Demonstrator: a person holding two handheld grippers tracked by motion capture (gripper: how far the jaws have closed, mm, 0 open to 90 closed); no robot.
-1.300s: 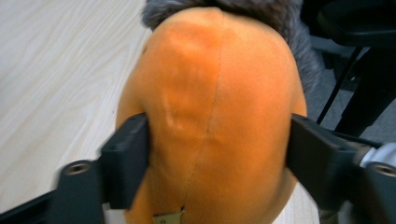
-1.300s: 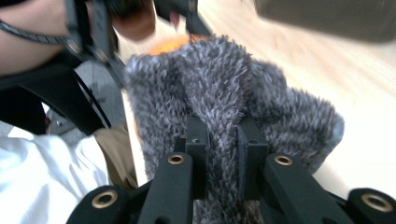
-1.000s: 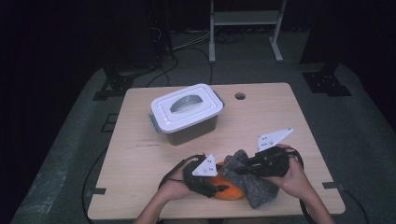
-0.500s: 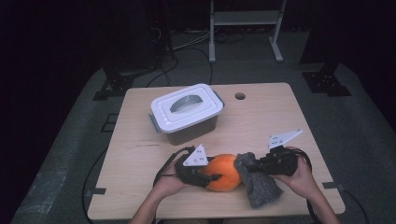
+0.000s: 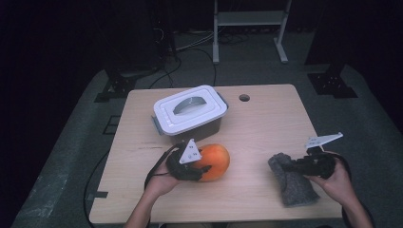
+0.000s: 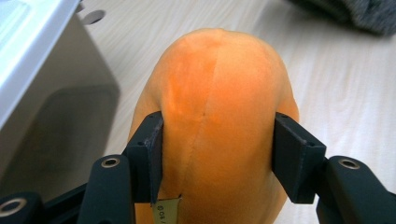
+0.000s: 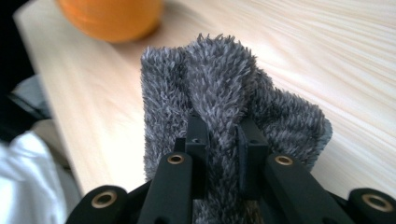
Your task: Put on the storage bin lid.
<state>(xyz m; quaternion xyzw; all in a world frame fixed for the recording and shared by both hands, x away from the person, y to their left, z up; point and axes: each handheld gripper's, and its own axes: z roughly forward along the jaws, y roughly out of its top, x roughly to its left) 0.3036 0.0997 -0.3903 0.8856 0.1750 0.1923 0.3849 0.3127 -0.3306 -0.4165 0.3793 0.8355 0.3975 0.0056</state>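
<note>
High view: orange plush is clamped by left tongs just beside the box; grey cloth is clamped by right tongs near the table edge.

Fuzzy grey cloth, velvety orange plush

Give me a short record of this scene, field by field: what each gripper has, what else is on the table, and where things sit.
left gripper: shut on the orange plush toy, pads pressing its two sides
right gripper: shut on a fold of the grey cloth
cloth position: near the right front corner of the table, apart from the toy
box: grey with a white lid on, behind the toy, untouched
hole in table: behind and right of the box
</note>
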